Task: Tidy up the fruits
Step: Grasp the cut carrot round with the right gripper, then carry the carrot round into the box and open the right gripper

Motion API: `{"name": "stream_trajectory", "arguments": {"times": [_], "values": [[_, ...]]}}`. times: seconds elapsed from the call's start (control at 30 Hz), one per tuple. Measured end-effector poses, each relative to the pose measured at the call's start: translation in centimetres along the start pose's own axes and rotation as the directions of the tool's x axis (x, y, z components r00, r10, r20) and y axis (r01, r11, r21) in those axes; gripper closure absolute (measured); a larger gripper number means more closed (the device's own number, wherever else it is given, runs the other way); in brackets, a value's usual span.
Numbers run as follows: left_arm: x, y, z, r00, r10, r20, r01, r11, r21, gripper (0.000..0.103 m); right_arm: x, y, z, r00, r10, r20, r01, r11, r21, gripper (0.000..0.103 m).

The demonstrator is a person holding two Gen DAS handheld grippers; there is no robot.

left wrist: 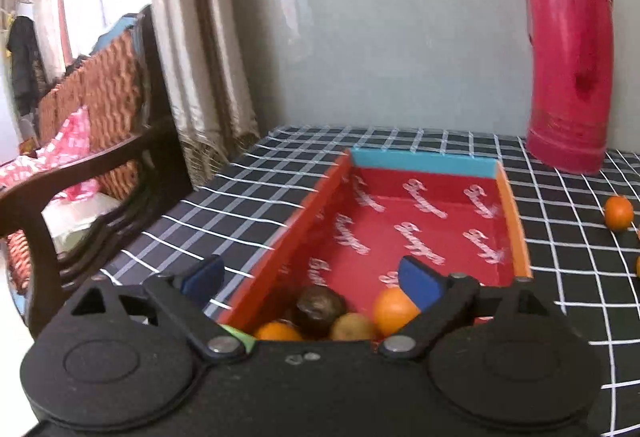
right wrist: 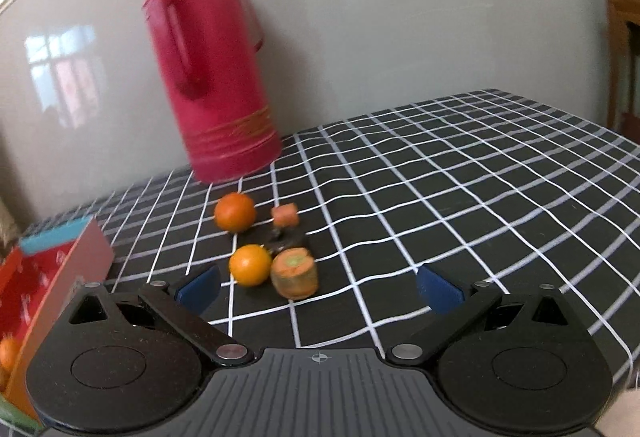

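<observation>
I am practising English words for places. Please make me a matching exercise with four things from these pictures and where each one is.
Things:
1. dark brown fruit
2. red thermos
3. large carrot piece
4. wooden chair

Places:
A. on the tablecloth, touching an orange
B. beside the table, near the curtain
C. inside the red box
D. standing at the wall

Pairs: 1-C, 2-D, 3-A, 4-B

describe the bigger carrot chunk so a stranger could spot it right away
Start at the tall red thermos by the wall, then come forward over the checked cloth past two oranges. The carrot chunk sits beside the nearer orange: a stubby cylinder with a flat cut face, not round.
</observation>
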State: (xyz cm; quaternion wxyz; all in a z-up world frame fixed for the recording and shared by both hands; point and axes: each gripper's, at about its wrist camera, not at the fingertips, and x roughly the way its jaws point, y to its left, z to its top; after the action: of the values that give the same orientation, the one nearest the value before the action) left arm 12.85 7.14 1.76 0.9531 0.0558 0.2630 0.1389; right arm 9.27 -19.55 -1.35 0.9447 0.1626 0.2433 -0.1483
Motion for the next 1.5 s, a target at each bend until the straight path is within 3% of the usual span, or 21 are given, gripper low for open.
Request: {"name": "stream_trajectory", "arguments": {"times": [0.17,0.3,0.5,0.57,0.6,0.7,0.8,1.0,1.1,1.23,1.37,1.5], "values": [[-0.2,2.5,0.3,0.998,0.050,0.030,-0.049,0.998,-0.030,0.013,1.4,0.3,-0.1,1.000,0.023,-0.018,-0.024,0.997,-0.078,0.001],[0.3,5.1,0.6,0.998,0.058,0.017,-0.056,0.994,-0.093,0.009,2.2,0.4,-0.2,0.999,0.020,-0.033,-0.024,0.991,-0.128,0.027],[0.6,8.2,1.0,0.997,0.083,0.005,-0.081,0.981,-0.179,0.009,3.8,0.4,-0.4,0.998,0.006,-0.064,-0.014,0.991,-0.132,0.029],[0.6,8.8,0.9,0.996,0.088,0.002,-0.086,0.978,-0.188,0.009,4.2,0.8,-0.4,0.998,-0.003,-0.060,-0.007,0.988,-0.155,0.040],[0.7,9.0,0.9,0.996,0.090,0.002,-0.088,0.978,-0.190,0.009,4.4,0.9,-0.4,0.998,-0.003,-0.065,-0.008,0.987,-0.160,0.051],[0.9,9.3,0.8,0.995,0.101,-0.001,-0.099,0.977,-0.188,0.009,5.2,1.1,-0.3,0.995,0.001,-0.098,-0.017,0.987,-0.161,0.057],[1.2,9.7,0.8,0.994,0.106,-0.011,-0.106,0.975,-0.193,0.008,5.2,1.4,-0.5,0.995,0.014,-0.102,-0.032,0.983,-0.178,0.072],[1.5,10.1,0.8,0.994,0.104,-0.037,-0.109,0.970,-0.219,0.008,4.1,1.8,-0.8,0.996,0.051,-0.076,-0.063,0.982,-0.176,0.072],[1.3,10.1,0.7,0.993,0.112,-0.034,-0.117,0.968,-0.222,0.008,2.7,2.2,-0.4,0.992,0.122,-0.035,-0.126,0.979,-0.163,0.072],[1.4,10.0,0.6,0.992,0.116,-0.042,-0.122,0.968,-0.220,0.008,0.2,4.2,-0.6,0.959,0.285,0.016,-0.277,0.942,-0.191,0.072],[1.4,9.7,0.5,0.991,0.123,-0.043,-0.129,0.970,-0.207,0.008,-1.9,7.0,-1.3,0.881,0.474,0.015,-0.457,0.858,-0.235,0.072],[1.4,9.5,0.4,0.991,0.124,-0.043,-0.130,0.971,-0.200,0.008,-2.8,9.8,-2.7,0.818,0.573,-0.044,-0.562,0.782,-0.271,0.072]]}}
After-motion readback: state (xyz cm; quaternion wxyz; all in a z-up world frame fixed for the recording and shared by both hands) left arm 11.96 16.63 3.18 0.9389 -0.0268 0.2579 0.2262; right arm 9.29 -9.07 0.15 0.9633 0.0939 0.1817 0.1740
